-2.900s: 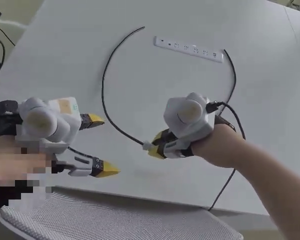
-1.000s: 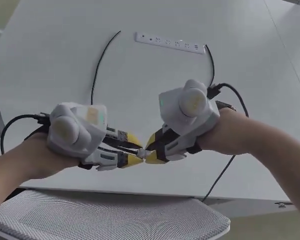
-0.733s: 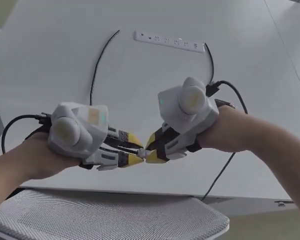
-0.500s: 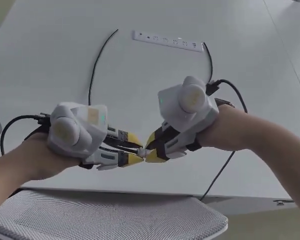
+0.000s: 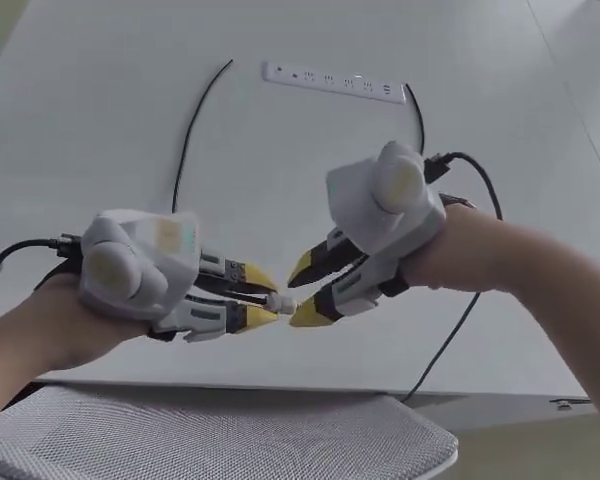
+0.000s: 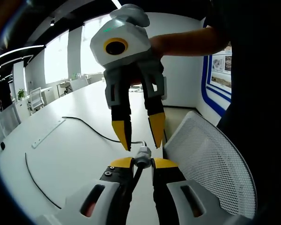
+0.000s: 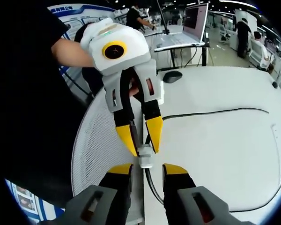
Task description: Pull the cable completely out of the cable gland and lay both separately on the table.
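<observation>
A small white cable gland [image 5: 280, 302] hangs over the table's near edge, with my left gripper [image 5: 260, 298] shut on it. In the left gripper view the cable gland [image 6: 142, 156] sits between my own yellow tips. My right gripper [image 5: 308, 292] faces it from the right, open, its tips apart above and below the gland without touching. In the right gripper view the gland [image 7: 144, 157] is just beyond my open right gripper [image 7: 147, 168], and the black cable [image 7: 150, 180] leaves it toward the table. The thin black cable [image 5: 185, 140] curves across the white table [image 5: 100, 80].
A white power strip [image 5: 330, 82] lies at the far side, its black cord [image 5: 417, 105] running toward the right arm. A grey mesh chair [image 5: 210, 440] sits under the near table edge. A dark mouse [image 7: 172, 76] rests on the table.
My left gripper came in from the left and closed at the gland. In the last half second my right gripper opened and let go of the gland.
</observation>
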Action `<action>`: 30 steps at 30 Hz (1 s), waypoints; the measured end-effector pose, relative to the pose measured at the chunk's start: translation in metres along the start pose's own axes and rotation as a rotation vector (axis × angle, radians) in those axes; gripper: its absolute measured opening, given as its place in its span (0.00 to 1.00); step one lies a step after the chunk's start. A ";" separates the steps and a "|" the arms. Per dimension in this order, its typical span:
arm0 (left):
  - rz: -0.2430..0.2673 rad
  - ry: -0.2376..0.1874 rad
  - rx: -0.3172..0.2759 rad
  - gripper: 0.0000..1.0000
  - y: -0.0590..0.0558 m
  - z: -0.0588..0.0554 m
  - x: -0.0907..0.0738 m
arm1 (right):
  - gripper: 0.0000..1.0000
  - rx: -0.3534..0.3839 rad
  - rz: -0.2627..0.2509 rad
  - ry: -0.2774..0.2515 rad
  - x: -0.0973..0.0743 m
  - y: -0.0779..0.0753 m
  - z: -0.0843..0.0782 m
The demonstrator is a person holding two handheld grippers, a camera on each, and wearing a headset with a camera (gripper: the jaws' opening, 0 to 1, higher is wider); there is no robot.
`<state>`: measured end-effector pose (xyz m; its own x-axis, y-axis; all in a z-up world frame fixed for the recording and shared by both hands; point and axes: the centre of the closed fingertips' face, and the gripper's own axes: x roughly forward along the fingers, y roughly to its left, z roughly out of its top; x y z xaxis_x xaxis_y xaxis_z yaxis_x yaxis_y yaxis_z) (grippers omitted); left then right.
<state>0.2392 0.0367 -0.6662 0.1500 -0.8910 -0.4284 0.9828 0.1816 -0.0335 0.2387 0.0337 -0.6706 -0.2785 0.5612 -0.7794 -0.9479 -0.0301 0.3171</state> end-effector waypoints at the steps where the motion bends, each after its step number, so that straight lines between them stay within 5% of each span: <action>1: -0.001 -0.005 -0.003 0.15 0.000 0.001 -0.001 | 0.21 0.026 0.022 -0.019 -0.002 0.000 0.002; 7: -0.004 -0.016 -0.002 0.16 -0.001 0.005 -0.002 | 0.29 0.093 0.105 -0.071 -0.005 -0.001 0.011; 11: -0.006 -0.014 0.014 0.16 -0.003 0.009 0.000 | 0.25 0.115 0.170 -0.071 -0.002 0.004 0.013; 21: -0.025 0.005 0.053 0.16 -0.002 0.010 0.006 | 0.09 0.136 0.231 -0.034 0.003 0.009 0.004; 30: -0.042 0.019 0.073 0.16 -0.002 0.010 0.009 | 0.08 0.168 0.251 -0.052 0.001 0.009 0.003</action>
<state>0.2399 0.0244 -0.6608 0.1071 -0.8889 -0.4453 0.9935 0.1130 0.0134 0.2298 0.0361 -0.6671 -0.4881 0.5955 -0.6381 -0.8107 -0.0384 0.5842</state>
